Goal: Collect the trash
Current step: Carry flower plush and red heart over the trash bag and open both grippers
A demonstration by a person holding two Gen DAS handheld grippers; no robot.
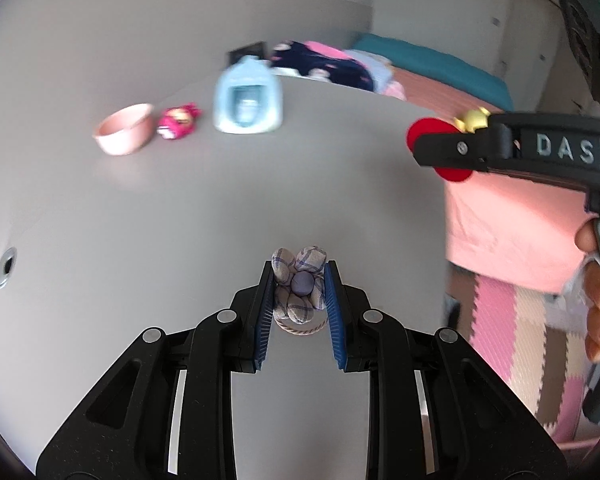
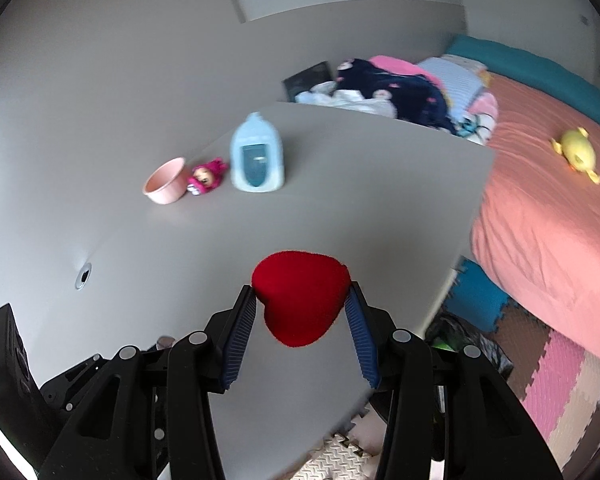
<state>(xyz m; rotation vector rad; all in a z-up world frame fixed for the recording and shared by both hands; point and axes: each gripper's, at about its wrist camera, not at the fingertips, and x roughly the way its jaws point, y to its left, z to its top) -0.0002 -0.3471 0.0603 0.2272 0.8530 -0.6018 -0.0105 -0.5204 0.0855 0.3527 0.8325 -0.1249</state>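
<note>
Up close, the left tongs [image 1: 299, 290] pinch a small checked fabric flower [image 1: 299, 284] above the grey table [image 1: 140, 220]. The right tongs [image 2: 302, 306] stand wider, clamped on a red plush heart [image 2: 300, 302] near the table's edge. Farther back sit a pink bowl [image 2: 165, 186], a pink doll [image 2: 206, 176] and a pale blue bottle [image 2: 257, 160]; beyond lies a bed [image 2: 540, 208].

The counter [image 2: 340, 208] lies bare across its wide middle and near part, so a gripper could pass freely anywhere on the near side of the blue bottle [image 2: 257, 155]. Only 3 things stand on it, in a row at the far left: that bottle, a pink doll [image 2: 206, 176] just left of it, then a pink bowl [image 2: 166, 186]. Right of the bottle the counter ends at a bed [image 2: 540, 208], with piled clothes [image 2: 396, 92] beyond the far edge.
</note>
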